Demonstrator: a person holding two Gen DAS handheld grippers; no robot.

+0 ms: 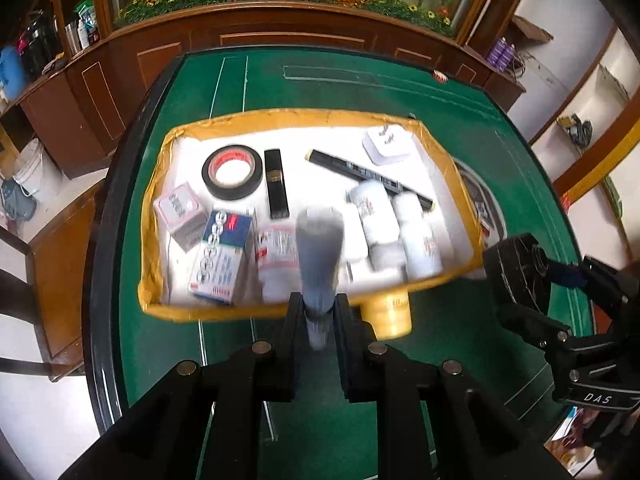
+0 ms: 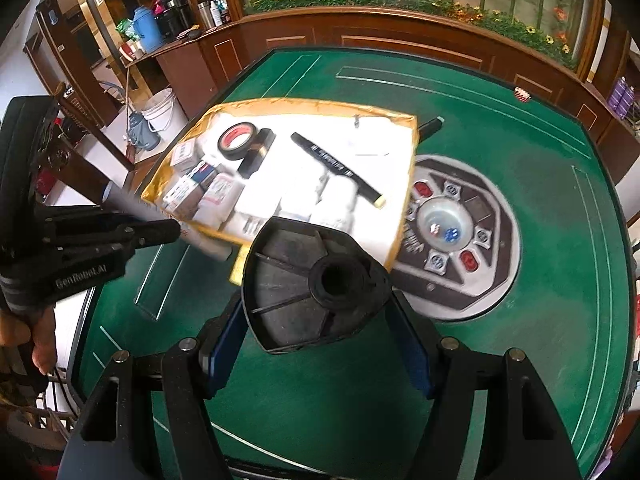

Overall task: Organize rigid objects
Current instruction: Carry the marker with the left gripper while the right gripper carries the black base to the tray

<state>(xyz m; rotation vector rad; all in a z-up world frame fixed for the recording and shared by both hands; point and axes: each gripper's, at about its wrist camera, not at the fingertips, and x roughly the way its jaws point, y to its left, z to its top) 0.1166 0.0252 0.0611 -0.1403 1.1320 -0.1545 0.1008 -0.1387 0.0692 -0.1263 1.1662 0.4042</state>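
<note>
Left tongs (image 1: 318,312) clamped on grey tube (image 1: 320,248) — long axis runs forward over near rim of yellow-edged tray (image 1: 280,115). Right tongs (image 2: 320,344) hold black fan-shaped piece (image 2: 312,292), tray ahead-left; left nearer.

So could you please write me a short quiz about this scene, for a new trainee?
1. True or false: the left gripper is shut on a grey tube.
2. What does the right gripper hold between its fingers?
A. a roll of black tape
B. a black fan-shaped plastic part
C. a white charger
3. Fill in: the roll of black tape lies inside the ___ with the yellow rim.

Key:
1. True.
2. B, the black fan-shaped plastic part.
3. Tray; the tape lies flat in it, near the black marker and the white charger.
</note>
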